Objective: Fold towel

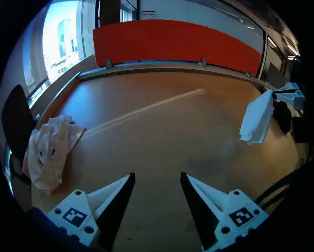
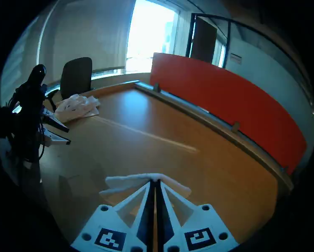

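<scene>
— Where's the towel?
— Pinched in my right gripper (image 2: 155, 183). The jaws are closed on one edge of the towel (image 2: 123, 181), and the cloth bunches just past the tips. In the left gripper view it hangs limp, lifted off the surface (image 1: 157, 126), at the right of that view.
— Why hold it up like that?
— I'd judge it's so the towel drops open and I can find a second corner before laying it flat.
— And your other side?
— My left gripper (image 1: 157, 178) has its jaws wide, holding nothing. It hovers over bare wood, well apart from the towel.
— Anything else around?
— A crumpled pile of white cloth (image 1: 49, 151) lies at the surface's corner, beside a dark chair (image 1: 16, 122). An orange divider (image 1: 173, 42) runs along the back edge, and there's a bright window (image 1: 62, 38) behind the chair.
</scene>
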`<action>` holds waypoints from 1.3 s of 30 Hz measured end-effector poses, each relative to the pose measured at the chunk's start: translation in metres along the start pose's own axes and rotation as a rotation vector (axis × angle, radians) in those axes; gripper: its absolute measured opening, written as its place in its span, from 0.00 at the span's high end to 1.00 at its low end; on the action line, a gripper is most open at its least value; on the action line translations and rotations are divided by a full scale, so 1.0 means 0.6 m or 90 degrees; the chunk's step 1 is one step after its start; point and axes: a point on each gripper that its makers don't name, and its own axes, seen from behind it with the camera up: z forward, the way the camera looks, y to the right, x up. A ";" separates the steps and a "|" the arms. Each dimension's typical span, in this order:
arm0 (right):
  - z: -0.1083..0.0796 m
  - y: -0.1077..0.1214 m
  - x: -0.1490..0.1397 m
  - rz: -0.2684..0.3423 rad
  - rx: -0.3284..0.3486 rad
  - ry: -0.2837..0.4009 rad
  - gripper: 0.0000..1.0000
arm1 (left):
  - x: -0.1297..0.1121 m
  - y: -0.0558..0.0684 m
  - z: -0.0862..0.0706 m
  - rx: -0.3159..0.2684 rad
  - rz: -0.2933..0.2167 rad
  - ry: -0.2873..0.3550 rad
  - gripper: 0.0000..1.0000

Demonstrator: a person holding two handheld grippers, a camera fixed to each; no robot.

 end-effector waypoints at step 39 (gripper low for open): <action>-0.133 0.320 -0.111 0.090 -0.127 -0.035 0.92 | 0.013 0.022 0.009 0.011 0.016 -0.014 0.21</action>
